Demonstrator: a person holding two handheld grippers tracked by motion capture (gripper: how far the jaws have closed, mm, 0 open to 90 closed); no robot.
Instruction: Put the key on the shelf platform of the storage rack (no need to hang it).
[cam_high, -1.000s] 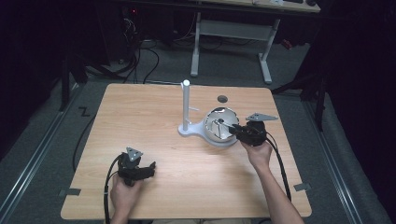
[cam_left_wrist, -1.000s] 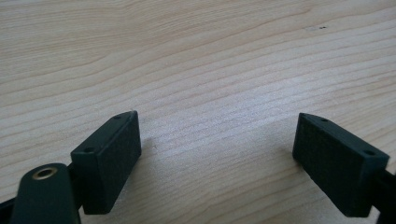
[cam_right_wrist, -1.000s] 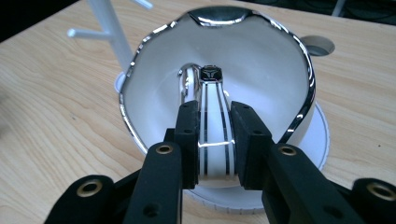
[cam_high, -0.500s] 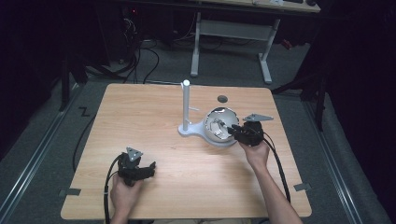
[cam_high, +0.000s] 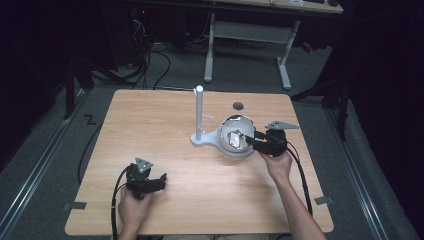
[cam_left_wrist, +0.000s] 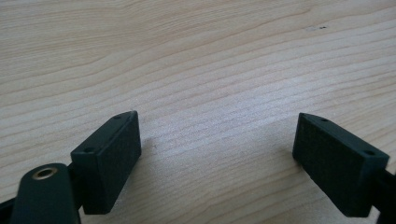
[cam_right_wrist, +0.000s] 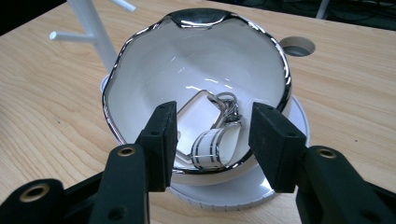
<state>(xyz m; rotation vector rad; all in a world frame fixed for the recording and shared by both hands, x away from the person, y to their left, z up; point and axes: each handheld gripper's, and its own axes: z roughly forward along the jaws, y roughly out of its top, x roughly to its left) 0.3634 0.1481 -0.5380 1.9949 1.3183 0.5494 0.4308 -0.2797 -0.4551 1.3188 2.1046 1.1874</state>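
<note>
Setting: dim room, dark floor with cables, a white-legged desk at 12 o'clock beyond a pale wooden surface (cam_high: 165, 125) with a round grommet hole (cam_high: 238, 105) near its far edge.

Item 1: white bowl (cam_right_wrist: 196, 74) with a chromed, wavy rim, seated on a white base plate (cam_right_wrist: 243, 191); right of centre on the surface, at about 2 o'clock from the middle.

Item 2: white peg stand (cam_high: 199, 112), upright, just beside the bowl at its 9 o'clock.

Item 3: keyring with a white tag and striped strap (cam_right_wrist: 212, 135), lying inside the bowl against its near wall.

Item 4: right hand-held gripper (cam_right_wrist: 212, 144), jaws parted either side of the keyring, tips at the bowl's near rim, nothing clamped.

Item 5: left hand-held gripper (cam_left_wrist: 217, 154), jaws spread wide over bare wood at 7 o'clock, holding nothing, well apart from the bowl.

Risks, as judged:
- The jaws closing on the rim rather than the tag would likely tip or drag the bowl off its plate.
- The glossy wall may let the strap slide away from a shallow pinch.
- A loose ring could snag on the rim during a lift.
- The bowl, unsteadied by the far-off left hand-held gripper, may shove the stand.
</note>
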